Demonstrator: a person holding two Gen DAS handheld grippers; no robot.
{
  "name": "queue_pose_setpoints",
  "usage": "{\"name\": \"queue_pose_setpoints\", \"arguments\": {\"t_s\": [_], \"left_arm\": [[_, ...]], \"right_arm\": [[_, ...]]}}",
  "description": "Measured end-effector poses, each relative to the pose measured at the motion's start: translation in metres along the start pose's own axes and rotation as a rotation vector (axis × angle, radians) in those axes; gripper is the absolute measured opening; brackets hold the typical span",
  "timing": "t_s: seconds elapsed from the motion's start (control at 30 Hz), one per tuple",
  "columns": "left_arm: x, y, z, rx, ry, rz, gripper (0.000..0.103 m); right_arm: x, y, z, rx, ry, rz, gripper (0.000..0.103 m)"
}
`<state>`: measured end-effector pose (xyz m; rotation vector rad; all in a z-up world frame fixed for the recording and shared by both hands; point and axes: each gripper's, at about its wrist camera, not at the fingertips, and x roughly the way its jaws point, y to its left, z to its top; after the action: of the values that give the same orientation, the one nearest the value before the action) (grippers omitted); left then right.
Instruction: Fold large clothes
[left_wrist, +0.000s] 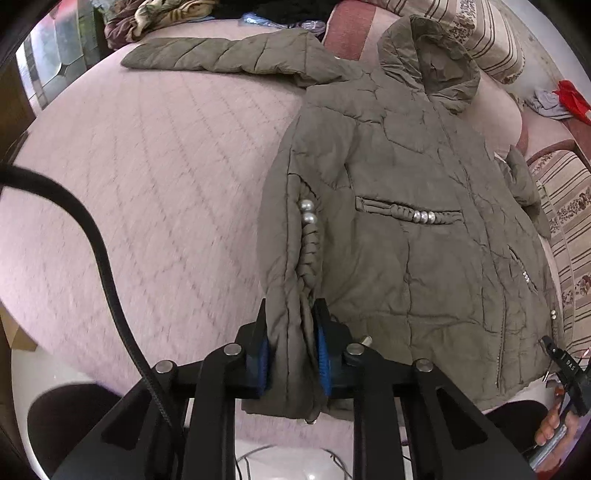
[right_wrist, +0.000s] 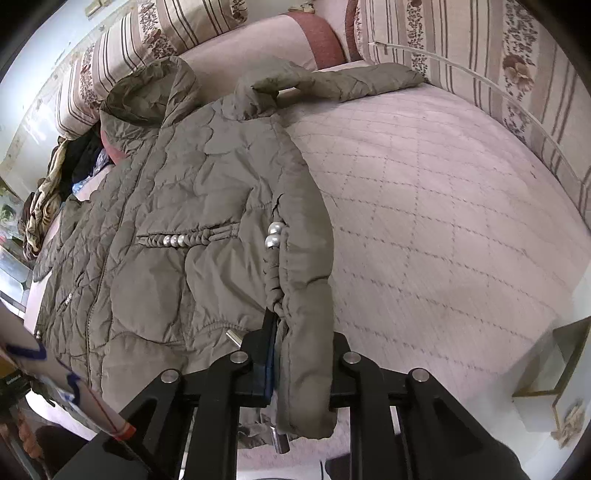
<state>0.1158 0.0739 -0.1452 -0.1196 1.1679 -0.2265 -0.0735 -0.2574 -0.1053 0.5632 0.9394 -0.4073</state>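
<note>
An olive quilted hooded jacket (left_wrist: 417, 184) lies front-up on a pink quilted bed cover (left_wrist: 147, 177). Its pockets carry silver beads. One sleeve (left_wrist: 221, 55) stretches out to the left at the far end. My left gripper (left_wrist: 290, 343) is shut on the jacket's bottom left hem corner. In the right wrist view the jacket (right_wrist: 177, 206) lies to the left, and my right gripper (right_wrist: 299, 354) is shut on its bottom right hem corner. The other sleeve (right_wrist: 340, 79) points right near the cushions. The right gripper also shows in the left wrist view (left_wrist: 565, 365).
Striped floral cushions (right_wrist: 480, 48) line the far and right sides of the bed. A heap of other clothes (left_wrist: 162, 14) lies at the far left corner. A red cloth (left_wrist: 570, 98) lies at the right. A small box (right_wrist: 554, 365) stands off the bed's right.
</note>
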Motion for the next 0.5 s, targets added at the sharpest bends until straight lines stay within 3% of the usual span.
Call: {"name": "queue_pose_setpoints", "arguments": {"t_s": [0.33, 0.5], "left_arm": [[-0.007, -0.007, -0.007, 0.051, -0.025, 0.074, 0.023], [-0.027, -0.002, -0.004, 0.066, -0.066, 0.111, 0.026]], "right_arm": [[-0.012, -0.006, -0.012, -0.026, 0.023, -0.016, 0.018], [-0.020, -0.007, -0.006, -0.024, 0.009, -0.061, 0.032]]}}
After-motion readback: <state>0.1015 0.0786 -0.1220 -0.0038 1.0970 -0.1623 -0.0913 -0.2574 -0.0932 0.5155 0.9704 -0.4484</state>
